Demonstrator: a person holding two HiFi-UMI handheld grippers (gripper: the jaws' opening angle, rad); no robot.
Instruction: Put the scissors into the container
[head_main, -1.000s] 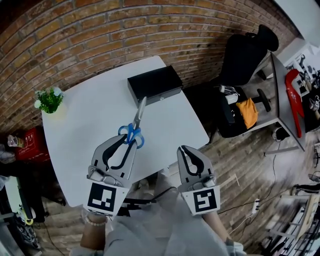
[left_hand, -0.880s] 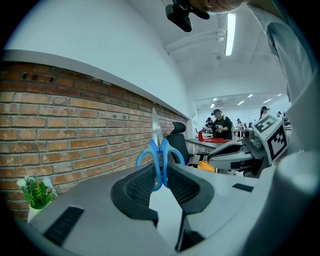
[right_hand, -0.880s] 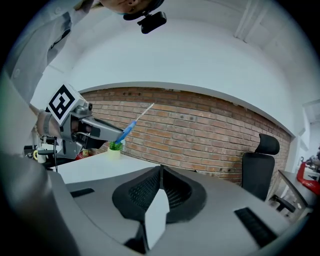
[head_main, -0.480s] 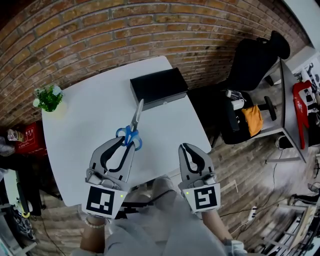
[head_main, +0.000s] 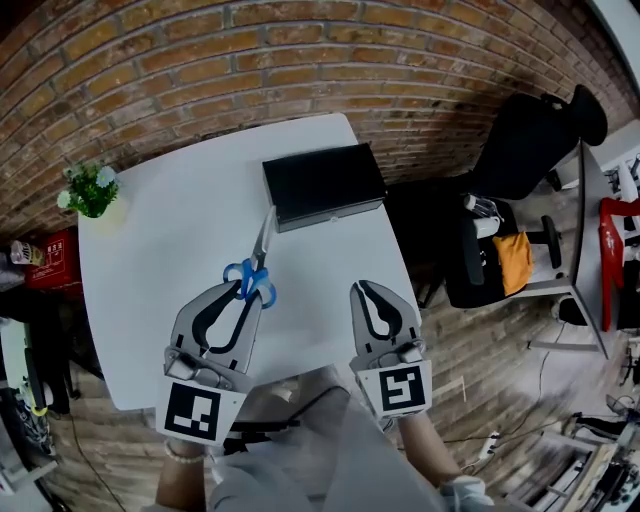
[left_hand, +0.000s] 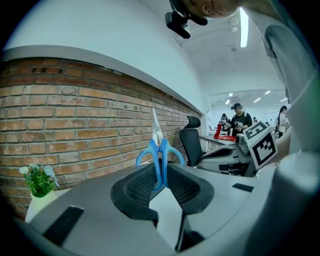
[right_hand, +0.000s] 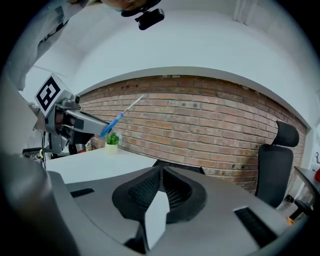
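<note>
Scissors (head_main: 251, 276) with blue handles and steel blades are held above the white table (head_main: 160, 250). My left gripper (head_main: 247, 288) is shut on the handles, and the blades point toward the black box container (head_main: 323, 183) at the table's far edge. The blade tips are just short of the container's near left corner. In the left gripper view the scissors (left_hand: 159, 152) stand upright between the pads of my left gripper (left_hand: 160, 169). My right gripper (head_main: 361, 288) hovers over the table's near right edge, shut and holding nothing. The right gripper view shows its jaws (right_hand: 161, 171) closed and the scissors (right_hand: 117, 120) off to the left.
A small potted plant (head_main: 90, 190) stands at the table's far left corner. A black office chair (head_main: 530, 130) and a desk with clutter are to the right of the table, on the wood floor. A brick wall (head_main: 200, 60) runs behind the table.
Both grippers have moved forward over the table, the left still gripping the scissors. The right gripper's tips, earlier off the table's edge, are now above it.
</note>
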